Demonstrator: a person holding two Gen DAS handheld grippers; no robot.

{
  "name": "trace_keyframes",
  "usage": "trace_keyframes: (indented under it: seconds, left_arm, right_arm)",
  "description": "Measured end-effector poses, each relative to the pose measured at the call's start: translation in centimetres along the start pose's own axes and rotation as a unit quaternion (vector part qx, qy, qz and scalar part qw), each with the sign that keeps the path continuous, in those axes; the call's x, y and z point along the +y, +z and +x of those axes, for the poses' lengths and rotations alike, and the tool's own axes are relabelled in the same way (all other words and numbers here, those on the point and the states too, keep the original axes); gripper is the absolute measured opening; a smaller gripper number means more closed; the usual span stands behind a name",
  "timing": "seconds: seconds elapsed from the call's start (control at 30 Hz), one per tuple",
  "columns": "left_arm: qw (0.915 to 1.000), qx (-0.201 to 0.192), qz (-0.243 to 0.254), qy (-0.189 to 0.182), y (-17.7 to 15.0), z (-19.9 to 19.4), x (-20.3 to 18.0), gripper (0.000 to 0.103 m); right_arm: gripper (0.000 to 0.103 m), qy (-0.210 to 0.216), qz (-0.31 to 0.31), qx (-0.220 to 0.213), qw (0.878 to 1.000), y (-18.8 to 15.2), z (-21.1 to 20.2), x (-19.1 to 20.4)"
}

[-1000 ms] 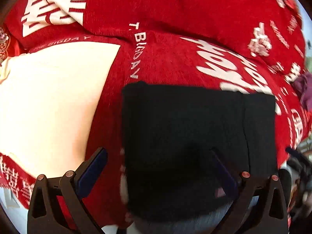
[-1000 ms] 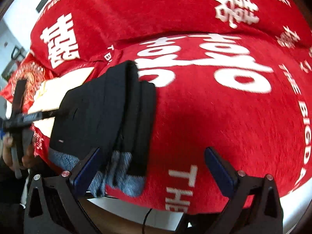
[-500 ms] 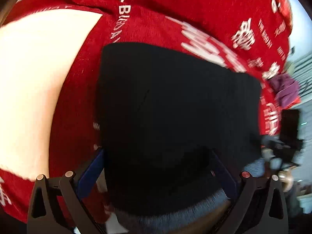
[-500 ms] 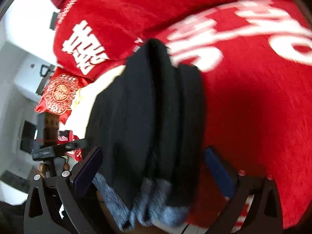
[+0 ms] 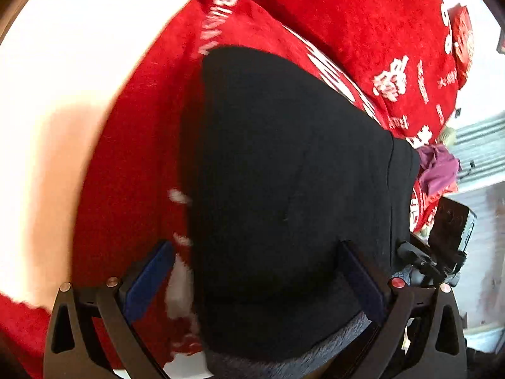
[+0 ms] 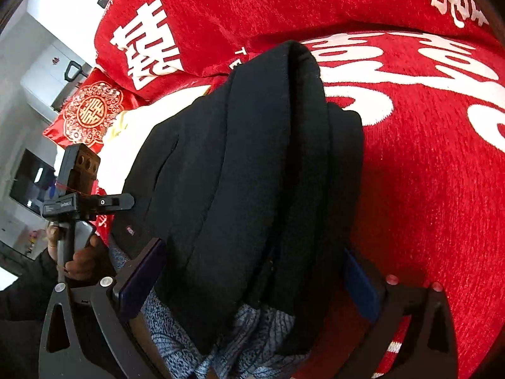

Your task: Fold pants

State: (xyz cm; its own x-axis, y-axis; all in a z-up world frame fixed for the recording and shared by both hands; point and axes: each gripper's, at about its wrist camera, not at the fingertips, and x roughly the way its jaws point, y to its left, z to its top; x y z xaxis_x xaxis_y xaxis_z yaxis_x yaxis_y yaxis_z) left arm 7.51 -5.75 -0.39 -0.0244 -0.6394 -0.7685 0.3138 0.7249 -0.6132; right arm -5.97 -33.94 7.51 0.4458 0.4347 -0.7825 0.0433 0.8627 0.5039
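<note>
Both views closed in since 1 s ago: black pants (image 6: 252,173), folded thick with grey fleece lining, now fill centre frame on the red blanket (image 6: 426,189). Left gripper (image 5: 255,271) and right gripper (image 6: 252,281) spread, straddling the bundle's near end. Judged: final fold done; next, close and lift.

The red blanket (image 6: 426,173) reads "WEDDIN" beside large white double-happiness characters.

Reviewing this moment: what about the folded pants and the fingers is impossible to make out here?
- Left wrist view: the black pants are motion-blurred, so fold lines are lost.
- Right wrist view: the pants cover the inner face of the right gripper, hiding any contact.
- Both views: the pants' near end is cut off by the bottom edge.
</note>
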Motion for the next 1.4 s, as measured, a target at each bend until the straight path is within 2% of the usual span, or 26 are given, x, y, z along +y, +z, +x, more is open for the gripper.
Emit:
trace_keyframes:
  seconds: [0.03,0.17,0.23,0.27,0.33,0.4,0.5,0.57,0.7,0.77,0.9,0.97,1.0,1.07,1.1,1.13,1.23,1.27,1.33,1.4]
  left_arm:
    - [1.0,0.003,0.002,-0.003,0.1,0.5,-0.4,0.103]
    - [0.9986,-0.016,0.036,0.034,0.2,0.8,-2.5,0.102]
    - [0.9974,-0.026,0.046,0.05,-0.1,0.0,-3.4,0.086]
    - [0.9957,-0.032,0.06,0.063,-0.4,-0.6,-4.0,0.081]
    - [0.9903,-0.042,0.087,0.099,-1.1,-1.5,-5.6,0.073]
    - [0.9866,-0.045,0.096,0.124,-1.3,-1.7,-6.6,0.07]
    - [0.9782,-0.048,0.12,0.163,-1.4,-1.8,-8.2,0.067]
    - [0.9774,-0.041,0.114,0.173,-1.4,-2.1,-7.8,0.069]
    - [0.9823,-0.038,0.089,0.16,-0.9,-2.1,-5.9,0.085]
    - [0.9798,-0.038,0.092,0.173,-1.0,-2.3,-5.9,0.085]
    - [0.9653,-0.04,0.111,0.233,-1.2,-2.6,-7.4,0.085]
    - [0.9643,-0.041,0.113,0.236,-1.3,-2.5,-7.6,0.084]
    - [0.9651,-0.043,0.113,0.233,-1.3,-2.6,-7.8,0.076]
    - [0.9571,-0.047,0.128,0.256,-1.5,-2.5,-9.2,0.073]
    - [0.947,-0.048,0.142,0.284,-1.8,-2.2,-10.1,0.073]
    - [0.93,-0.049,0.158,0.328,-2.2,-1.5,-11.6,0.073]
    - [0.8909,-0.066,0.21,0.397,-3.5,0.3,-14.8,0.071]
    - [0.8856,-0.067,0.214,0.407,-3.7,0.7,-15.1,0.07]
    - [0.8943,-0.069,0.194,0.397,-3.4,0.8,-14.4,0.068]
    - [0.9058,-0.072,0.175,0.379,-2.9,-0.1,-13.6,0.06]
  right_arm:
    - [0.103,-0.004,-0.002,0.0,1.0,0.0,0.1,0.1]
    - [0.103,-0.014,-0.007,0.003,1.0,0.0,0.1,0.1]
    - [0.103,-0.024,-0.013,0.009,1.0,0.1,0.2,0.4]
    - [0.101,-0.029,-0.014,0.014,0.999,0.2,0.3,0.5]
    - [0.083,-0.03,-0.008,0.016,0.999,0.5,-0.2,0.7]
    - [0.068,-0.022,-0.002,0.014,1.0,0.6,-0.8,0.8]
    - [0.055,-0.016,-0.01,0.009,1.0,0.5,-1.5,1.4]
    - [0.054,-0.014,-0.007,0.001,1.0,0.6,-2.1,1.6]
    - [0.058,-0.01,0.007,0.006,1.0,0.5,-1.8,1.2]
    - [0.059,-0.014,0.01,0.008,1.0,0.6,-1.6,1.5]
    - [0.059,-0.045,-0.029,0.002,0.999,0.7,-1.6,4.1]
    - [0.059,-0.045,-0.032,0.002,0.998,0.5,-1.4,4.3]
    - [0.059,-0.041,-0.029,0.002,0.999,0.4,-1.2,4.0]
    - [0.059,-0.027,-0.011,0.002,1.0,0.2,-1.1,2.8]
    - [0.059,-0.019,-0.002,0.001,1.0,0.1,-1.2,2.2]
    - [0.06,-0.016,0.0,0.001,1.0,0.1,-1.1,1.9]
    - [0.063,-0.005,0.021,0.004,1.0,-0.2,-0.7,0.7]
    - [0.063,0.0,0.024,0.004,1.0,-0.2,-0.7,0.5]
    - [0.061,0.006,0.03,0.004,1.0,-0.3,-0.8,0.2]
    - [0.056,0.005,0.027,0.004,1.0,-0.2,-1.0,0.5]
